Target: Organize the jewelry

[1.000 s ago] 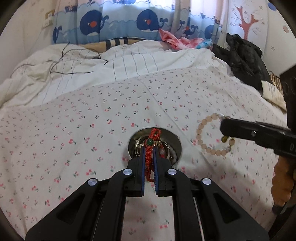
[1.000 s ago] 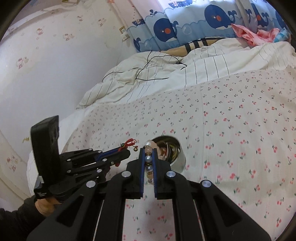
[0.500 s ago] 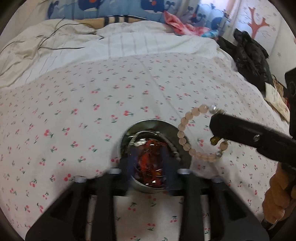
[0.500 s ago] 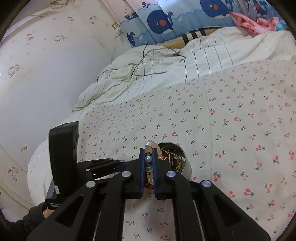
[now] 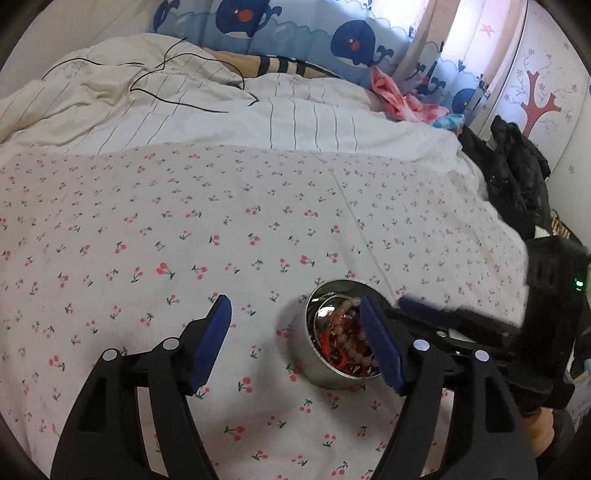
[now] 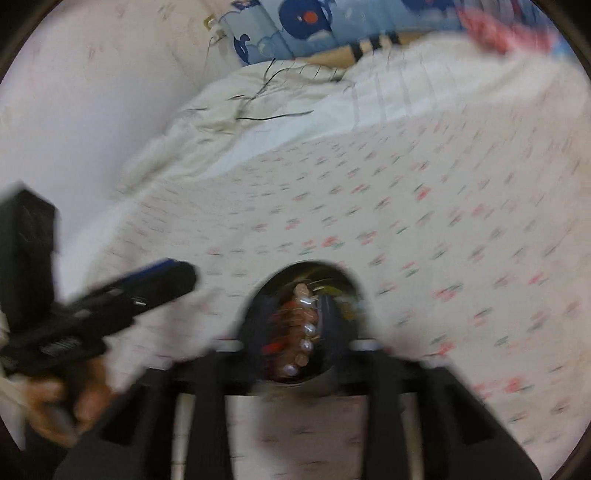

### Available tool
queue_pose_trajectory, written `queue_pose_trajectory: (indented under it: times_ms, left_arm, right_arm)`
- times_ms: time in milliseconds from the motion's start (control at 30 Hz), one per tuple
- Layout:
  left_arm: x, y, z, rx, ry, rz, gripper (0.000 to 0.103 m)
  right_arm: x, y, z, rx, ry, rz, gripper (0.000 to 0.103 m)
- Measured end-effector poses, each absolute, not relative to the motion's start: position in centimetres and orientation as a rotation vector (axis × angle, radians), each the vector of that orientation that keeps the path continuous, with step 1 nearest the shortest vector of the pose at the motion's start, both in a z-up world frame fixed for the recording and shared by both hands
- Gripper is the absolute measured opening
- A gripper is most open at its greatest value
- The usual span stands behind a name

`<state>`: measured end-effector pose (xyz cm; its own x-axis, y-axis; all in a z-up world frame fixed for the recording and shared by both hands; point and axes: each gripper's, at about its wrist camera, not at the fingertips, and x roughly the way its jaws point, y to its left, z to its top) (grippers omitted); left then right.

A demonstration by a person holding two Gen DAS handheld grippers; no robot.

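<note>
A small round metal tin (image 5: 334,373) sits on the bed's cherry-print sheet (image 5: 221,229). Inside it lie a pale pink bead bracelet (image 5: 345,332) and a red braided cord bracelet (image 5: 327,341), tangled together with other small pieces too blurred to name.

In the right wrist view, badly smeared by motion, the right gripper (image 6: 293,328) hovers directly over the tin (image 6: 332,382). Its 2 fingers are spreading apart, and the bead bracelet (image 6: 303,328) shows as a string of pale beads in the gap between them; whether the pads touch it cannot be told.

The left gripper (image 5: 295,345) stands just to the left of the tin, its blue-padded fingers (image 5: 212,345) wide apart and widening, with nothing between them but sheet and the tin's near edge. A person's hand (image 6: 70,402) grips its handle.

Beyond the sheet lie a white striped duvet (image 5: 229,118) with a thin black cable (image 5: 177,85) across it, a whale-print curtain (image 5: 295,33), a pink garment (image 5: 399,99) and a black jacket (image 5: 517,177).
</note>
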<state>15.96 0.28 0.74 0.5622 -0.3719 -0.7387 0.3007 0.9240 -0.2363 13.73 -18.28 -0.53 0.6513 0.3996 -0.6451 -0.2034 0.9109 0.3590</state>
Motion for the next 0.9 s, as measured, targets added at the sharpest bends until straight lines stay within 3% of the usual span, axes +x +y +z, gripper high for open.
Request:
queue_pose_trajectory:
  times_ms: [100, 167, 233, 300, 533, 700, 900]
  left_arm:
    - [15.1, -0.1, 0.3, -0.048, 0.899, -0.373, 0.071]
    - [14.3, -0.3, 0.1, -0.019, 0.892, -0.338, 0.078]
    - [12.9, -0.4, -0.2, 0.016, 0.871, -0.287, 0.086]
    - [11.4, -0.3, -0.6, 0.048, 0.864, -0.249, 0.088]
    - [7.4, 0.4, -2.7, 0.016, 0.905, -0.188, 0.091]
    - [6.6, -1.0, -2.6, 0.077, 0.883, -0.186, 0.093]
    - [6.3, -1.1, -2.5, 0.062, 0.872, -0.183, 0.094]
  right_arm:
    - [12.8, -18.2, 0.4, 0.198, 0.744, 0.304, 0.044]
    - [11.5, -18.4, 1.1, 0.130, 0.707, 0.248, 0.050]
    - [9.9, -18.3, 1.4, 0.063, 0.685, 0.184, 0.066]
    - [7.9, -18.2, 1.0, -0.005, 0.687, 0.126, 0.071]
    - [3.2, -19.0, -2.6, -0.003, 0.780, 0.048, 0.076]
    - [2.6, -18.8, -2.5, 0.003, 0.743, 0.021, 0.083]
    - [3.0, -18.8, -3.0, 0.002, 0.755, -0.006, 0.083]
